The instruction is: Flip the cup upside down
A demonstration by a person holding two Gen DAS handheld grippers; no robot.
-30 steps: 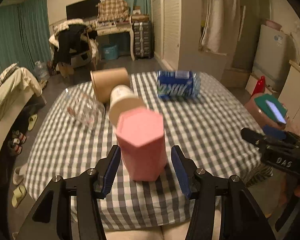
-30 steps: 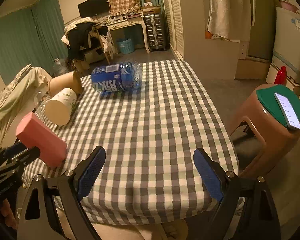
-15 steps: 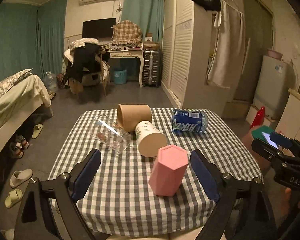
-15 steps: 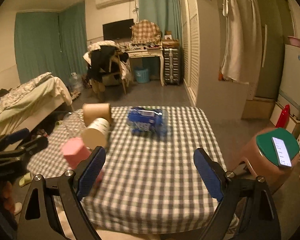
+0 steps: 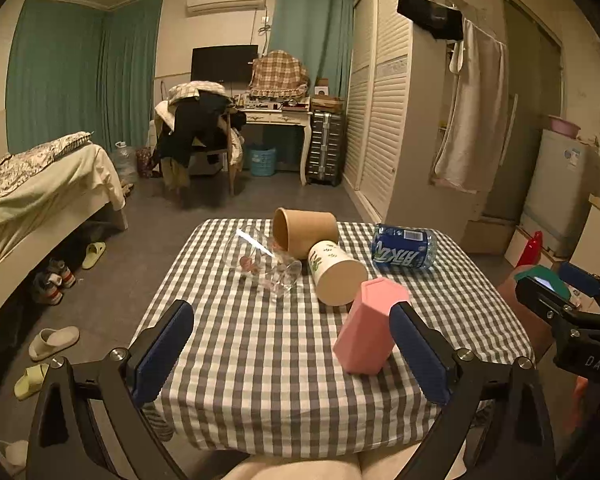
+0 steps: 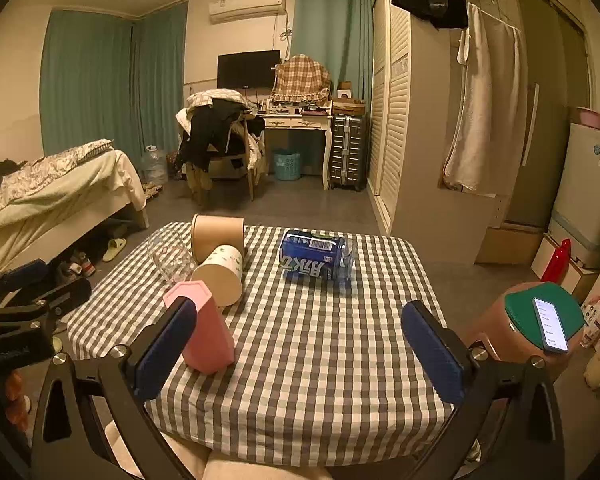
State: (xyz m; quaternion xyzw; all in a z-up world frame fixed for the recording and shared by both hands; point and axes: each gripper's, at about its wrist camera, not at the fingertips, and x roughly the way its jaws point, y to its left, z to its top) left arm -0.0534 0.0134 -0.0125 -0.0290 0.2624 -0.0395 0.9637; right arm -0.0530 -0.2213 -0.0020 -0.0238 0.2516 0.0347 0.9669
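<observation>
A pink hexagonal cup (image 5: pixel 366 326) stands upside down on the checked tablecloth (image 5: pixel 268 360), closed base up, near the front edge. It also shows in the right wrist view (image 6: pixel 204 328). My left gripper (image 5: pixel 292 350) is open and empty, pulled back from the table, with the cup just inside its right finger. My right gripper (image 6: pixel 300 354) is open and empty over the front of the table, with the cup behind its left finger.
Behind the pink cup lie a white printed paper cup (image 5: pixel 334 276), a brown paper cup (image 5: pixel 304 232), a clear glass (image 5: pixel 260 264) and a blue bottle (image 5: pixel 404 248), all on their sides. A stool with a phone (image 6: pixel 550 322) stands right of the table.
My left gripper has let go of the pink cup, opened wide and drawn back and up. The right gripper has also drawn back. The cup stays upside down on the table.
</observation>
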